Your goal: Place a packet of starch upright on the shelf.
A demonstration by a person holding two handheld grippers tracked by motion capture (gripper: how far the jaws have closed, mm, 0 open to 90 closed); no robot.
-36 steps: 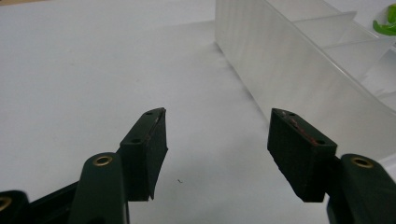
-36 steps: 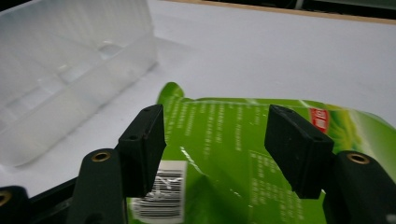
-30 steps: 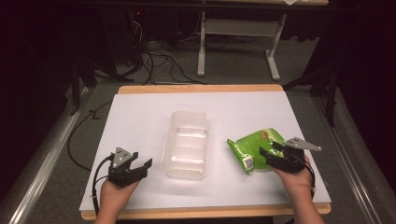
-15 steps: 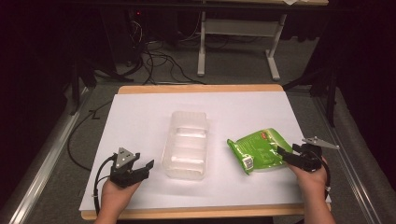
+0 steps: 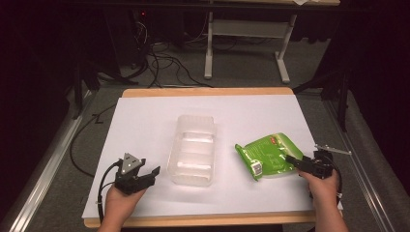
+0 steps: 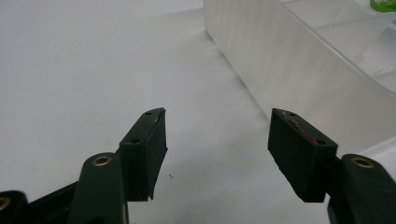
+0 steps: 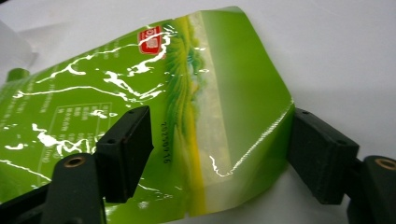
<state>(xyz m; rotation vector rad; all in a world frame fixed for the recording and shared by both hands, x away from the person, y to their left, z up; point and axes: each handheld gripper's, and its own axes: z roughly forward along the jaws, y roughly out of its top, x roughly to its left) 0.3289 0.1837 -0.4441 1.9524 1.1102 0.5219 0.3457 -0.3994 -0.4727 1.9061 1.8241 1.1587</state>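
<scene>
A clear plastic container (image 5: pixel 191 150) stands empty in the middle of the white table (image 5: pixel 145 121). To its right lies a flat green pouch (image 5: pixel 270 154) with a red logo. My right gripper (image 5: pixel 296 163) is at the pouch's right end, low over the table. In the right gripper view the right gripper (image 7: pixel 219 140) is open, and the pouch's sealed end (image 7: pixel 224 116) lies between the two jaws. My left gripper (image 5: pixel 151 175) rests near the container's front left corner. The left gripper (image 6: pixel 217 135) is open with nothing between its jaws, and the container wall (image 6: pixel 299 70) is just ahead on the right.
The table's wooden front edge (image 5: pixel 203 221) runs just behind both hands. Bare white surface (image 5: pixel 145 121) spreads left of and behind the container. Beyond the table are a desk frame (image 5: pixel 246 34) and cables on the floor (image 5: pixel 164 63).
My right gripper has drawn back to the right, from over the pouch to its right end. The pouch, the container and my left gripper have stayed put.
</scene>
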